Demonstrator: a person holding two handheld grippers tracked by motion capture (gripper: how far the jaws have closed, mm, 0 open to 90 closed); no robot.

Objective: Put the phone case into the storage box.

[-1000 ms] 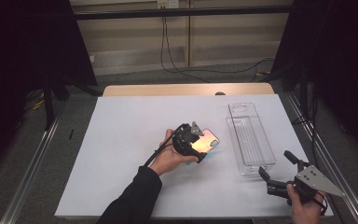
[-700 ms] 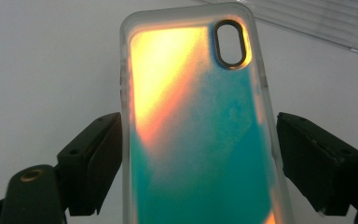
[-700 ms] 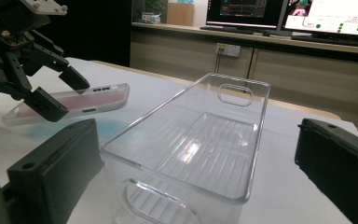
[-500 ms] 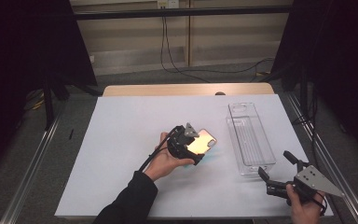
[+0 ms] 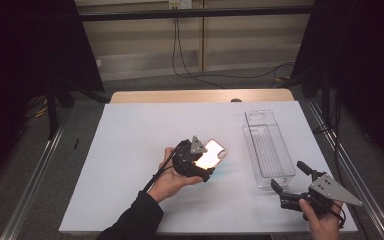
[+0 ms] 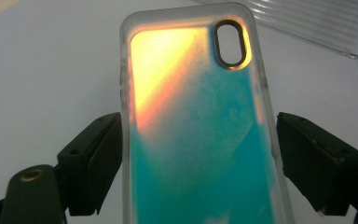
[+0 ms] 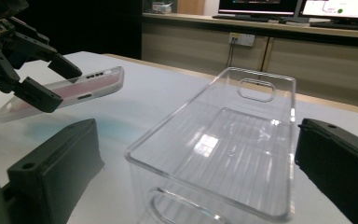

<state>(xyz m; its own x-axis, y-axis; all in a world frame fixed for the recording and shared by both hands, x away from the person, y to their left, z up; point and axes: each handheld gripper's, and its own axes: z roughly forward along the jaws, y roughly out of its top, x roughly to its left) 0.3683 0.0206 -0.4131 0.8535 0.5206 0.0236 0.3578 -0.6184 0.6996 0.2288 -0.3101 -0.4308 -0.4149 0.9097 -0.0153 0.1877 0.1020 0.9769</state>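
Left gripper (image 5: 200, 161) is clamped across the width of a phone case (image 5: 211, 153), one jaw on each long edge, and holds it clear of the white table (image 5: 130, 150), near the middle and a little to the right. The grip sits on the lower part of the case, which leaves the camera-cutout end free and pointing toward the clear plastic bin (image 5: 267, 147) on the right — likely so that end can go in first. In the left gripper view the case (image 6: 200, 121) shows an iridescent back, orange-yellow running into teal, with a frosted clear rim and an oval camera cutout at the far end; the left jaw lies flat against the rim, while at the right jaw the contact is harder to read. In the right gripper view the case (image 7: 60, 93) hangs tilted, its free end higher, with port slots along its edge. Right gripper (image 5: 290, 182) rests low at the near right of the table, jaws apart, nothing between them, aimed along the bin (image 7: 223, 140) from its near end — probably waiting, or ready to steady it. The bin stands upright, empty, long axis running near to far. No brand, label or legible writing on the case, bin or grippers; far screens in the right gripper view are too small to read.
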